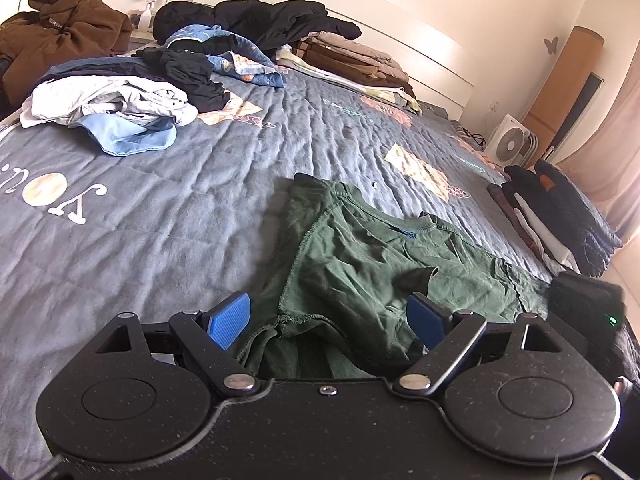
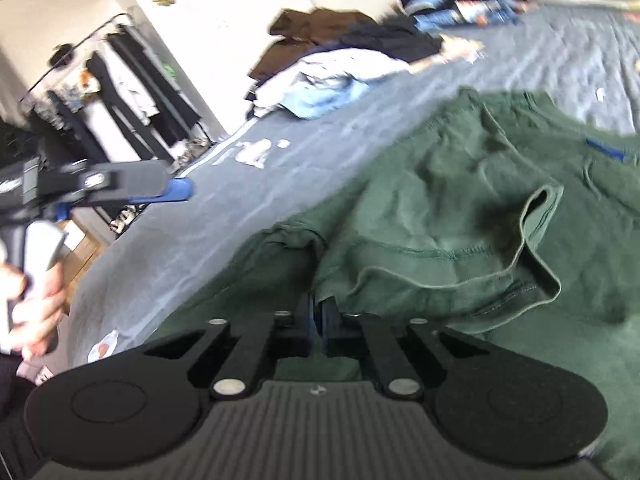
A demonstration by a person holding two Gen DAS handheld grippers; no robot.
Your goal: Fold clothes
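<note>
A dark green T-shirt (image 1: 360, 256) lies crumpled on the grey-blue bedspread (image 1: 180, 208), collar away from me. My left gripper (image 1: 328, 320) stands open over the shirt's near edge, and a bunched hem lies between its blue pads (image 1: 230, 320) without being pressed. In the right wrist view the same green T-shirt (image 2: 460, 208) fills the middle, one sleeve folded over. My right gripper (image 2: 319, 312) is shut, and a pinched fold of the shirt runs into its fingertips. The left gripper (image 2: 176, 190) shows at the left edge, held by a hand (image 2: 36, 300).
A loose heap of white, blue and black clothes (image 1: 116, 108) lies at the far left of the bed. Folded stacks sit by the headboard (image 1: 352, 60) and at the right edge (image 1: 560, 220). A fan (image 1: 510, 142) stands beyond the bed. A clothes rack (image 2: 120, 92) stands by the wall.
</note>
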